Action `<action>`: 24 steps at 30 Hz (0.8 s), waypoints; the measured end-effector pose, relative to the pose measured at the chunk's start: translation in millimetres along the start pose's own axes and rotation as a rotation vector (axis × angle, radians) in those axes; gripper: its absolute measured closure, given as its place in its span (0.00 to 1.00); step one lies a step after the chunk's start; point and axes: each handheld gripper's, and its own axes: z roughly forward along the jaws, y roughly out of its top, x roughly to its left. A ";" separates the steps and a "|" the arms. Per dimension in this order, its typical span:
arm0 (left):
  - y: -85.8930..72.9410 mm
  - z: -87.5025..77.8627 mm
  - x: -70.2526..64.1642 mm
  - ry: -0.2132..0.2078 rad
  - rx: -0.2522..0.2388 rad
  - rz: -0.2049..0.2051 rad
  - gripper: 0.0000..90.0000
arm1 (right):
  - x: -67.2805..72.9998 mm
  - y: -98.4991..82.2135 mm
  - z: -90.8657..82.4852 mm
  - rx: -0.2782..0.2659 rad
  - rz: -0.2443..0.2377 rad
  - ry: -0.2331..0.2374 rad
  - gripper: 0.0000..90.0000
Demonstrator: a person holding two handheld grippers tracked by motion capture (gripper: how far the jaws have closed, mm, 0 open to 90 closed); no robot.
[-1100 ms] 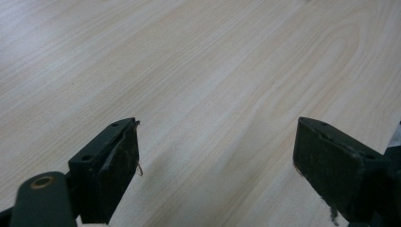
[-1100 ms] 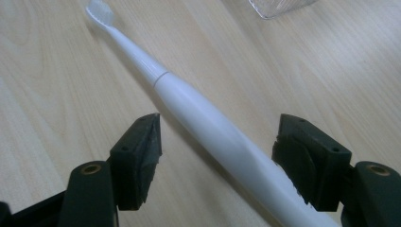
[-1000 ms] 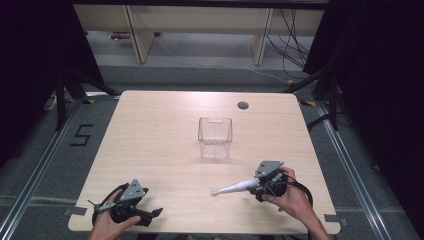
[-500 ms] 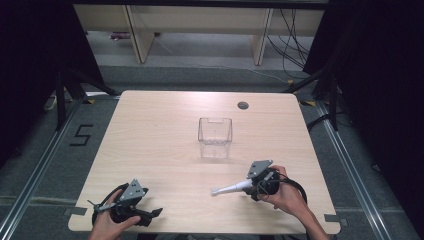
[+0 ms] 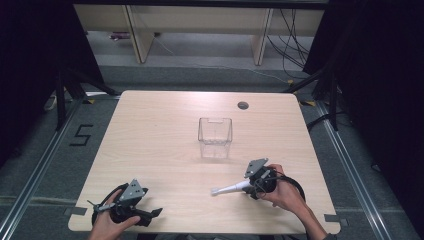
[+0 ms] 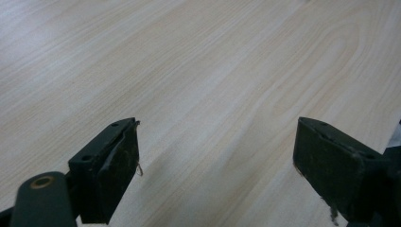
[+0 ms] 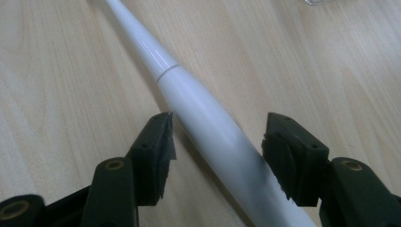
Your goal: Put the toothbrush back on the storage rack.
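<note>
White toothbrush-like handle lying flat on table nr front-right; clear square container upright mid-table.

Clear box mid-table, bare wood all round it, white handle lying before right gripper

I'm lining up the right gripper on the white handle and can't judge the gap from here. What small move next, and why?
Probably close the right gripper. Its jaws stand open on either side of the white handle, which lies flat on the table, with a little gap on each side. The handle runs slightly off-centre between them, so close slowly. The left gripper is open over bare wood and can wait.
</note>
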 end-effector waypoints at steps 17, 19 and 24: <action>0.1 0.0 -0.1 -0.001 -0.001 0.000 0.17 | -3.1 1.4 5.9 0.042 -0.022 0.016 0.56; 0.0 0.0 -0.2 -0.001 0.000 -0.001 0.16 | -2.8 2.9 6.4 0.052 -0.027 0.027 0.57; 0.1 0.1 -0.2 -0.002 0.000 -0.001 0.16 | -3.2 9.3 7.3 0.090 -0.048 0.050 0.59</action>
